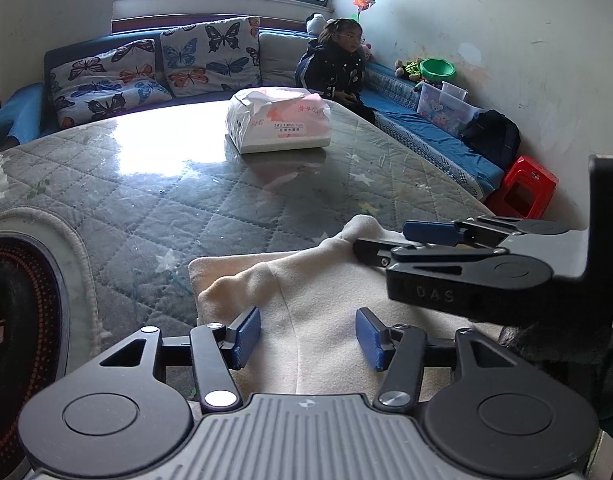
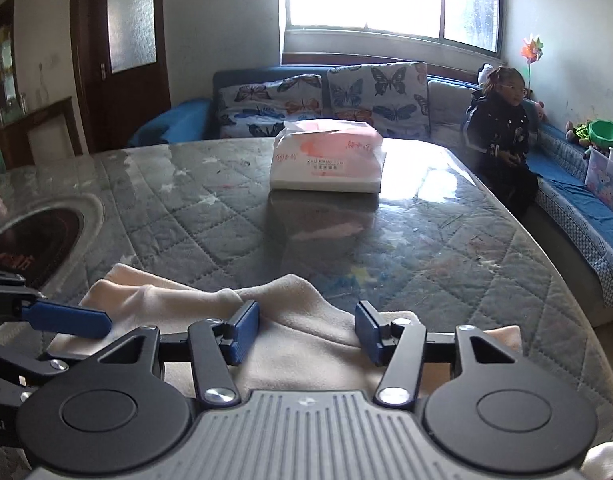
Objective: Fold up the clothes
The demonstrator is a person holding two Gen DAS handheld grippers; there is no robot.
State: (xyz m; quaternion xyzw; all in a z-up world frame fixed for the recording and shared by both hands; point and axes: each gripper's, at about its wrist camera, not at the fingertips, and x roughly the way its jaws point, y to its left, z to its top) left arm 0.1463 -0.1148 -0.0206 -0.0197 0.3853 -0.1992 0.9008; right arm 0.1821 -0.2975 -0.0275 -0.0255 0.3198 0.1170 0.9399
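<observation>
A cream fleece garment (image 1: 306,288) lies partly folded on the near edge of the quilted glass-topped table (image 1: 166,192). My left gripper (image 1: 308,336) is open just above the garment's near part, holding nothing. My right gripper (image 2: 306,334) is open over the same garment (image 2: 290,320), with a raised fold of cloth between its blue pads, which are apart from it. In the left wrist view the right gripper (image 1: 390,240) comes in from the right, lying sideways over the cloth's far edge. In the right wrist view the left gripper's blue fingertip (image 2: 66,320) shows at the left.
A white and pink plastic package (image 1: 278,120) sits mid-table. A round inset hotplate (image 1: 22,312) is at the table's left. A child (image 1: 338,64) sits on the blue sofa behind. A red stool (image 1: 522,188) stands at the right.
</observation>
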